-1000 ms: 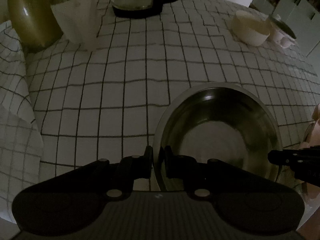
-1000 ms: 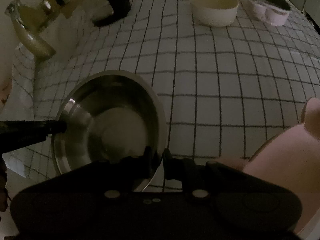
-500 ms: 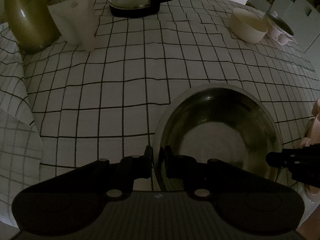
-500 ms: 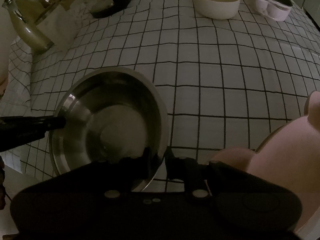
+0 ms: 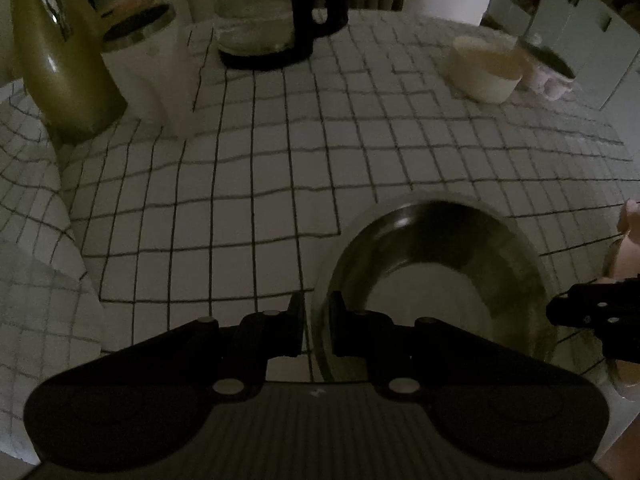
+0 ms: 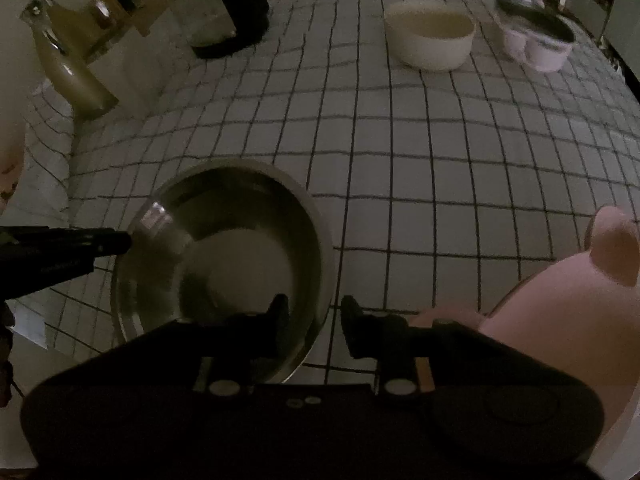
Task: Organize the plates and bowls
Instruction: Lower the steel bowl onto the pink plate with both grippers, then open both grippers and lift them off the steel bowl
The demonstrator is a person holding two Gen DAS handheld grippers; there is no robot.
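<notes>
Dim light over a bench (image 5: pixel 280 184) under a white cloth with a dark grid. Steel bowl (image 5: pixel 436 276) at the near edge, upright on the cloth, flanked by both grippers.

Left gripper (image 5: pixel 316 328): nearly closed, clamped on the bowl's rim — one finger outside the wall, the other inside. Seen also from the right wrist view as a dark bar (image 6: pixel 100 242) meeting the rim on the bowl's far-left side.

Right gripper (image 6: pixel 312 324): jaws opening, rim of the steel bowl (image 6: pixel 224 264) between them, a visible gap on either side, pads not pressing. One finger inside the bowl, the other outside over the cloth. From the left wrist view, only its dark tip (image 5: pixel 588 312) at the bowl's right edge.

Pink rounded object (image 6: pixel 560 308) just right of the right gripper, close to the lens, partly cut off by the frame — identity unclear.

Farther back on the bench: cream bowl (image 6: pixel 430 40) upright, and just beside it to the right a pair of small pale cups with a dark dish (image 6: pixel 536 36) on top. Well apart from these, at the far left: dark-handled glass kettle (image 5: pixel 276 16), white lidded canister (image 5: pixel 148 72), olive-yellow bottle (image 5: pixel 60 72).
</notes>
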